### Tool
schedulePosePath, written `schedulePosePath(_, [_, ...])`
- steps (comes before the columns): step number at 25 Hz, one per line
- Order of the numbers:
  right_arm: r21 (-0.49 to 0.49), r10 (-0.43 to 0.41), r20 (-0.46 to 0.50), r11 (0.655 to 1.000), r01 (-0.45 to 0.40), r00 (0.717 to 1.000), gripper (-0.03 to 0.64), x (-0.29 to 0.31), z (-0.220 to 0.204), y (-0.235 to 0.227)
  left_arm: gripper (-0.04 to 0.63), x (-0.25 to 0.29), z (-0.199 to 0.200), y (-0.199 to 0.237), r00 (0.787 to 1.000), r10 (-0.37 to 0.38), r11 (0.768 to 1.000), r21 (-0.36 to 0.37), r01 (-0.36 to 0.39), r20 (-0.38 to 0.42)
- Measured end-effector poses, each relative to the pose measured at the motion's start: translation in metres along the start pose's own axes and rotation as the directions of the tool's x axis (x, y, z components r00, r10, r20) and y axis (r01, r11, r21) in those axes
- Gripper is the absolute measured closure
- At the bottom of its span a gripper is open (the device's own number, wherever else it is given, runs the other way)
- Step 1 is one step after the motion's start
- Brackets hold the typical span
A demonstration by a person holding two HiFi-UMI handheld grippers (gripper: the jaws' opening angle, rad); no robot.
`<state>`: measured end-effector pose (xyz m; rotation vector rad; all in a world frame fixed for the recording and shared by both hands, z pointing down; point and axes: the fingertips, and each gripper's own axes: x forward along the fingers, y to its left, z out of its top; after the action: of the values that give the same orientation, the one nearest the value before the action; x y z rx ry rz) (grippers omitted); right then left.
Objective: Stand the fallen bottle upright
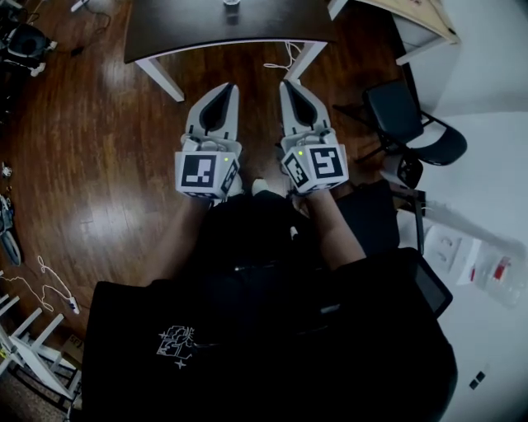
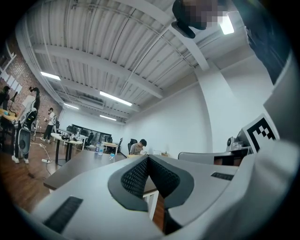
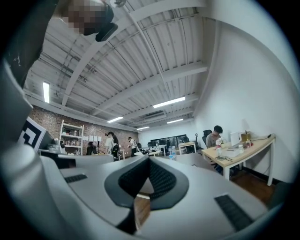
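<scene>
Held side by side over the wooden floor, both grippers point level toward a dark table [image 1: 190,25]. My left gripper [image 1: 223,86] is shut and holds nothing; its dark pads meet in the left gripper view [image 2: 148,159]. My right gripper [image 1: 287,83] is shut and empty too, its pads touching in the right gripper view [image 3: 149,160]. A small clear bottle [image 1: 232,7] sits at the table's far edge; I cannot tell whether it stands or lies. Clear bottles [image 2: 99,149] show far off past the left jaws, and one bottle [image 3: 172,152] past the right jaws.
The table's white legs [image 1: 162,78] stand ahead of the grippers, with a white cable [image 1: 285,59] on the floor between them. A black chair [image 1: 406,119] stands to the right, a light wooden desk [image 1: 425,21] beyond it. People sit and stand at distant desks.
</scene>
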<state>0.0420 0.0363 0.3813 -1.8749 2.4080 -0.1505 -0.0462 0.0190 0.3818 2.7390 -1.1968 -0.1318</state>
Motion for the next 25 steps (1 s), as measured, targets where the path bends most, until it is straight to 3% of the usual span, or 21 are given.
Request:
schedulePosePath(10, [0.021,0.072,0.006,0.997,-0.072,0.997,0.600,-0.053,0.000,0.000,0.597,-0.028,-0.007,-0.053,0.999,0.049,0.999,0.024,-0.049,-0.002])
schedulePosePath(14, [0.029,0.079,0.007,0.996,-0.079,0.997,0.600,-0.060,-0.002,0.009,0.597,-0.041,-0.011,-0.054,0.998,0.061,0.998,0.034,-0.061,-0.003])
schedulePosePath(18, [0.050,0.071,0.003,0.996,-0.071,0.997,0.600,-0.066,-0.001,0.015,0.597,-0.046,-0.010,-0.060,0.997,0.047,0.999,0.026,-0.045,-0.065])
schedulePosePath(21, [0.050,0.058,-0.002,0.997,-0.058,0.998,0.600,-0.066,0.001,0.015,0.597,-0.044,-0.002,-0.062,0.999,0.024,0.999,0.028,-0.023,-0.031])
schedulePosePath(25, [0.046,0.053,0.008,0.998,-0.053,0.999,0.600,-0.066,0.007,0.014,0.597,-0.043,-0.002,-0.064,0.999,0.016,1.000,0.027,-0.014,-0.044])
